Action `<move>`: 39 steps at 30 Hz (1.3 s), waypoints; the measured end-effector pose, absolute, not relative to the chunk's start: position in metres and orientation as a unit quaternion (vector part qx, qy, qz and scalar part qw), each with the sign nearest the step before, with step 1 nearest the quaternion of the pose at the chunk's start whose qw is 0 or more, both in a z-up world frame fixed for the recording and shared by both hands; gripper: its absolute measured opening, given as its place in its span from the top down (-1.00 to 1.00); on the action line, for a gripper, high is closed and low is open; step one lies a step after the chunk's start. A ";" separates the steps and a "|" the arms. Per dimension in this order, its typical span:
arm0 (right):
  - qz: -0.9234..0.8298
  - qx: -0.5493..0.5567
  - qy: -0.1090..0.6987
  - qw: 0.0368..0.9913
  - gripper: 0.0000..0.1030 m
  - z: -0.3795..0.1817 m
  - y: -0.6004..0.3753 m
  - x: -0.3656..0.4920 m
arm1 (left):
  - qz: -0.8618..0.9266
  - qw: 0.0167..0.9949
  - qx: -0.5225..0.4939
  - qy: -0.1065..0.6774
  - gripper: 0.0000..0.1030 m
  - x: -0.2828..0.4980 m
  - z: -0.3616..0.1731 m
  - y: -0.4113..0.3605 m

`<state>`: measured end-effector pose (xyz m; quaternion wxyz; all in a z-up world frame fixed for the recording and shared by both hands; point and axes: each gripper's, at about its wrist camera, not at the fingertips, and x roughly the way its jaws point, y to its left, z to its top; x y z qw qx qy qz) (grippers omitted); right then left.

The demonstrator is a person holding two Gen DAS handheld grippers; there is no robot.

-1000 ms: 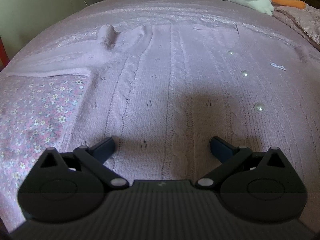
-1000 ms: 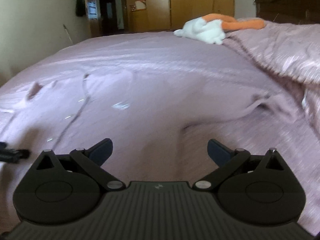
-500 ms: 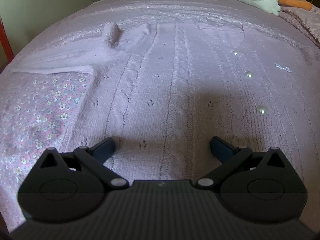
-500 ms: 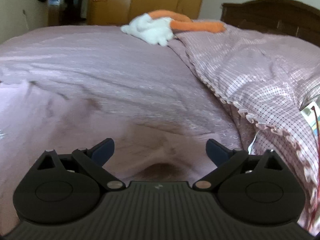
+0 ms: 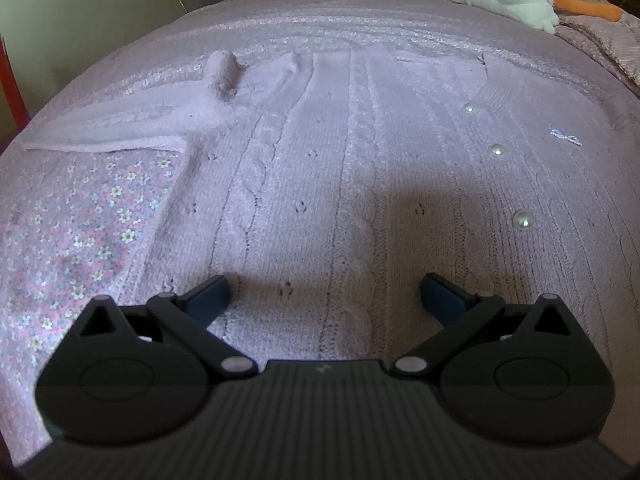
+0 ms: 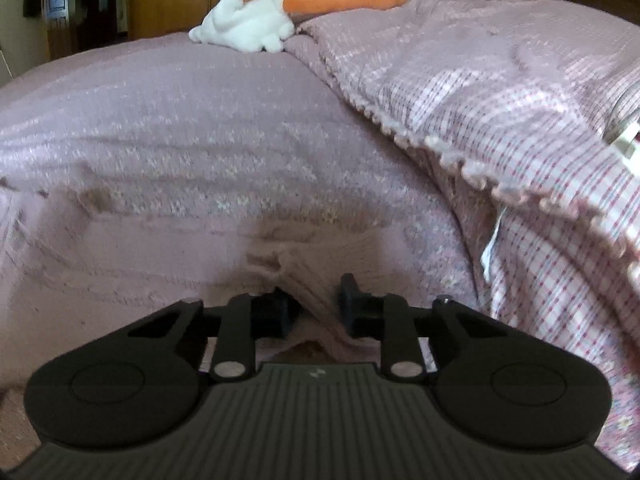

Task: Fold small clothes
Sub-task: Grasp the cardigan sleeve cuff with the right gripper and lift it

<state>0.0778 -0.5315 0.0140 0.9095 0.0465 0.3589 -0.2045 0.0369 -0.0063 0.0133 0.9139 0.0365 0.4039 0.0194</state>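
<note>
A pale pink cable-knit cardigan [image 5: 360, 168] with pearl buttons [image 5: 523, 219] lies spread flat on the bed, one sleeve [image 5: 132, 128] stretched out to the left. My left gripper [image 5: 322, 294] hovers open just over its lower body, nothing between the fingers. In the right wrist view, the cardigan's other sleeve [image 6: 316, 280] is bunched between the fingers of my right gripper [image 6: 316, 300], which is shut on its knit cuff end. The rest of that sleeve [image 6: 120, 248] trails off to the left, blurred.
A floral pink bedsheet [image 5: 72, 232] covers the bed. A checked pink quilt [image 6: 520, 120] is heaped to the right of the right gripper. A white and orange plush toy [image 6: 256, 28] lies at the far end. Wooden wardrobes stand behind.
My right gripper swung right, dropped to the sleeve end and closed on it; it was open before. The left gripper drifted slightly and stays open.
</note>
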 end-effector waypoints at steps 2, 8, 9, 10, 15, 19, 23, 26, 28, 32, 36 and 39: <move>-0.209 0.041 0.360 0.908 0.71 0.021 -0.529 0.080 | 0.019 0.914 0.037 0.403 -1.00 0.036 0.013 -0.006; -0.197 0.061 0.329 0.921 0.85 0.053 -0.523 0.071 | 0.018 0.917 0.039 0.397 -1.00 0.033 0.013 -0.007; -0.193 0.068 0.324 0.924 0.85 0.060 -0.521 0.069 | 0.017 0.917 0.041 0.396 -1.00 0.033 0.013 -0.008; -0.187 0.073 0.316 0.927 0.85 0.069 -0.518 0.066 | 0.017 0.917 0.040 0.396 -1.00 0.033 0.013 -0.008; -0.159 0.114 0.283 0.939 0.86 0.109 -0.502 0.057 | 0.014 0.918 0.040 0.394 -1.00 0.032 0.013 -0.007; -0.127 0.182 0.258 0.940 0.85 0.135 -0.492 0.052 | 0.010 0.917 0.038 0.398 -1.00 0.032 0.015 -0.005; -0.095 0.229 0.243 0.938 0.85 0.160 -0.472 0.051 | -0.003 0.911 0.038 0.410 -1.00 0.037 0.020 -0.002; -0.073 0.249 0.238 0.936 0.85 0.175 -0.450 0.052 | -0.017 0.911 0.056 0.408 -1.00 0.039 0.024 -0.003; -0.059 0.265 0.238 0.933 0.85 0.185 -0.433 0.056 | -0.019 0.913 0.063 0.403 -1.00 0.039 0.029 -0.003; -0.025 0.297 0.238 0.925 0.85 0.204 -0.393 0.066 | -0.013 0.920 0.054 0.388 -1.00 0.040 0.041 0.008; 0.008 0.311 0.235 0.921 0.85 0.219 -0.343 0.079 | -0.010 0.920 0.036 0.391 -1.00 0.044 0.051 0.034; 0.035 0.319 0.235 0.917 0.85 0.224 -0.304 0.094 | -0.006 0.918 0.026 0.397 -1.00 0.047 0.056 0.056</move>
